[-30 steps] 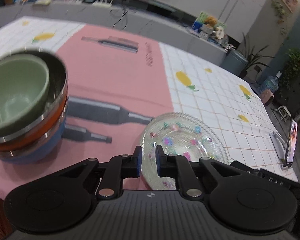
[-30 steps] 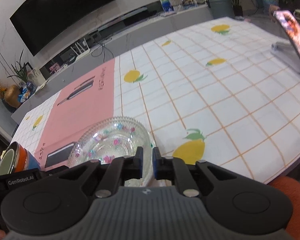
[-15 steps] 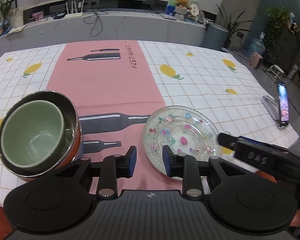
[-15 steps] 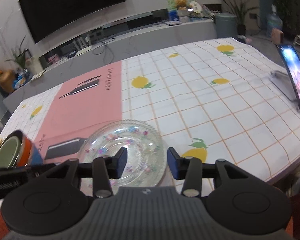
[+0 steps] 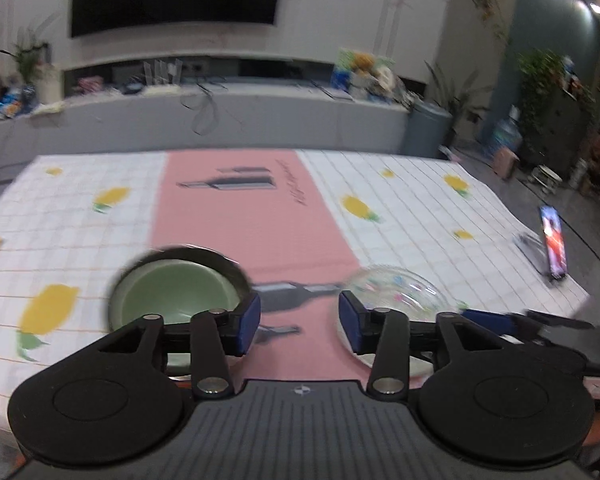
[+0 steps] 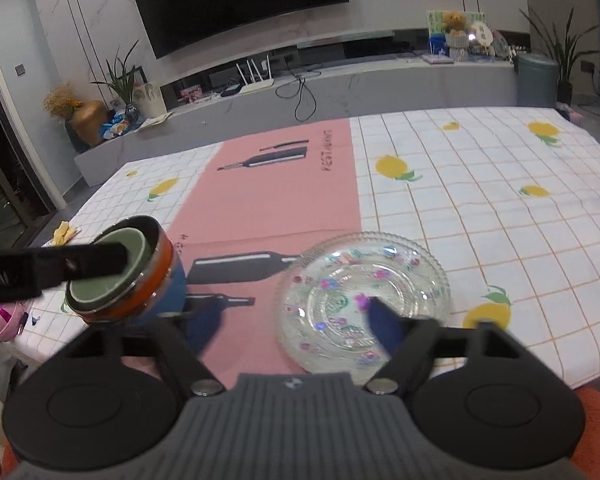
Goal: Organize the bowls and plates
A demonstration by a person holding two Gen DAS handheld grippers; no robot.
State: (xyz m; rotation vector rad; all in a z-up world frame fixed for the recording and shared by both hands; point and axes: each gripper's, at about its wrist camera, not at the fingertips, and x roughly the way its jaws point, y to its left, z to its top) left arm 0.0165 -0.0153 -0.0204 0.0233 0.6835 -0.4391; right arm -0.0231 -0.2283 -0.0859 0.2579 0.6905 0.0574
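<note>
A stack of nested bowls [image 6: 156,280] stands on the pink strip of the tablecloth, a pale green bowl [image 5: 176,296] innermost, then steel-rimmed orange and blue ones. To its right lies a clear glass plate [image 6: 340,280] with coloured flower dots, also in the left wrist view [image 5: 400,288]. My left gripper [image 5: 300,322] hovers above the cloth between the bowls and the plate, its jaws opening with nothing between them. My right gripper [image 6: 294,326] hangs over the plate's near left edge, jaws opening wide and holding nothing. One left finger [image 6: 80,264] crosses in front of the bowls.
A phone [image 5: 552,244] leans on a stand at the table's right edge. A pink object [image 6: 4,316] sits off the near left corner, and a yellow scrap [image 6: 64,232] lies by the left edge. A grey console and TV stand behind the table.
Both grippers went from shut at the plate's near rim to open, and both pulled back and rose. The views rolled level. The plate stays on the cloth.
</note>
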